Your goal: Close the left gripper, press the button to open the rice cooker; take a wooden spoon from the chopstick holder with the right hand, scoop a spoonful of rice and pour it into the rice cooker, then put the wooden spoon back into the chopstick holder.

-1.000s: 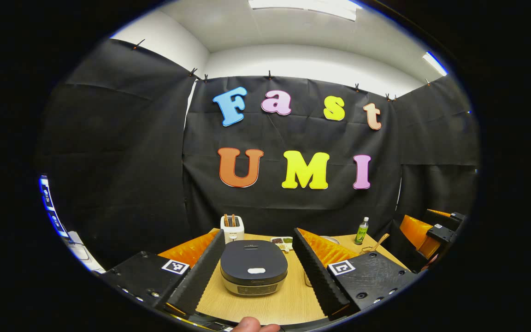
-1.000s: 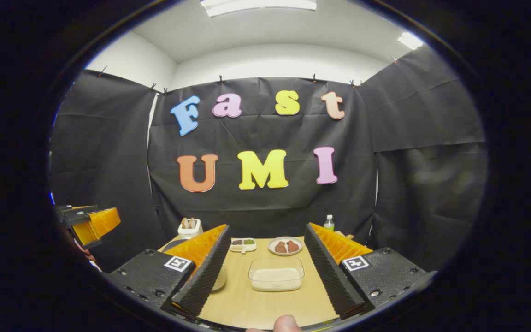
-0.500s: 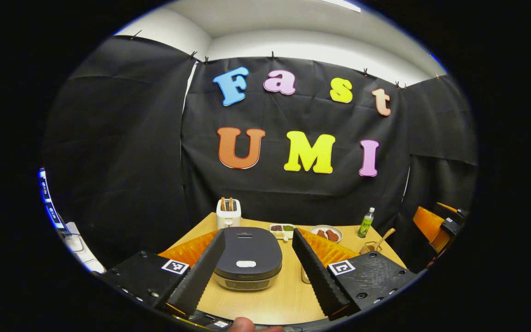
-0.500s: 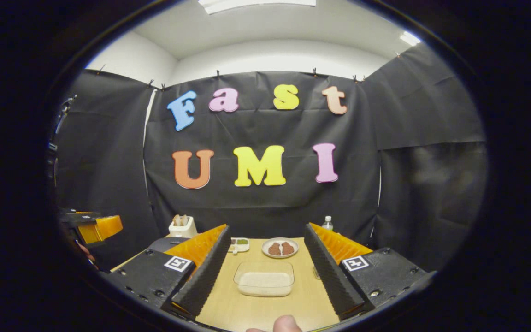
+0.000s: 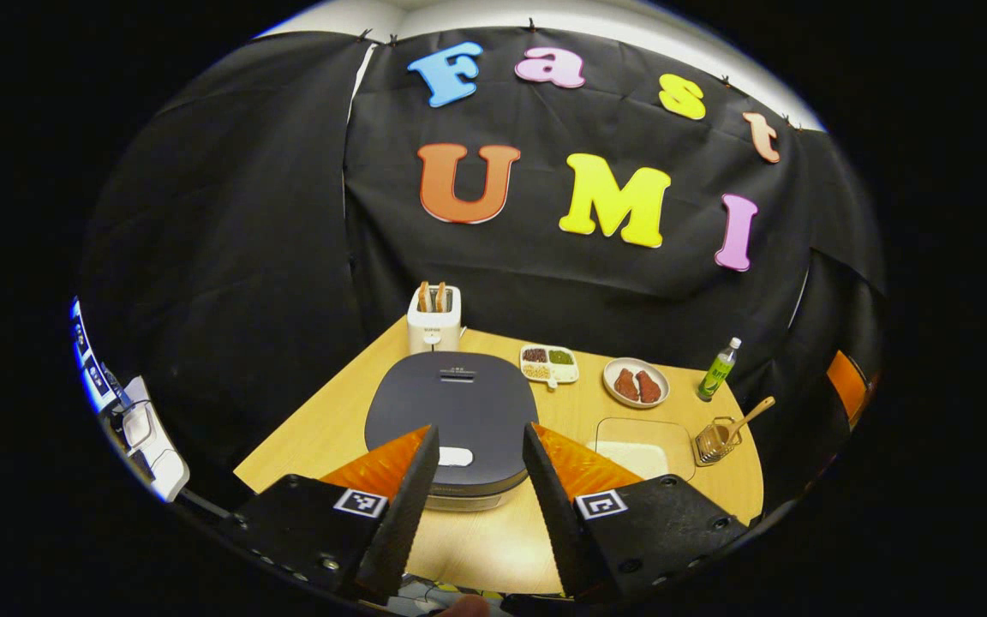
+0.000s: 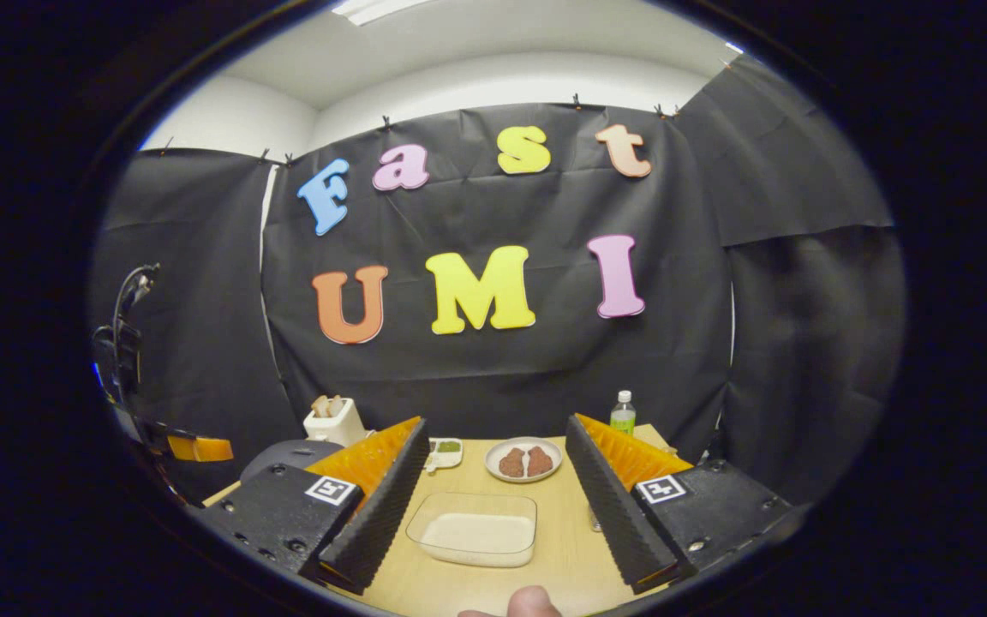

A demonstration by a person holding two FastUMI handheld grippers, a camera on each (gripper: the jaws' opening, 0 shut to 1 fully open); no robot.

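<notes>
Dark rice cooker (image 5: 452,411) partly hidden behind our left gripper (image 5: 478,450), fingers apart; right gripper (image 6: 495,458) wide; bottle (image 5: 718,370) label unreadable.

Left gripper view tilted down over the table (image 5: 322,420), right gripper view lower and level; rice dish (image 6: 474,530) shared.

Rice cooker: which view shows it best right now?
The left gripper view: the rice cooker sits whole, lid shut, just beyond the left gripper. The right gripper view catches a sliver of it behind a finger.
</notes>
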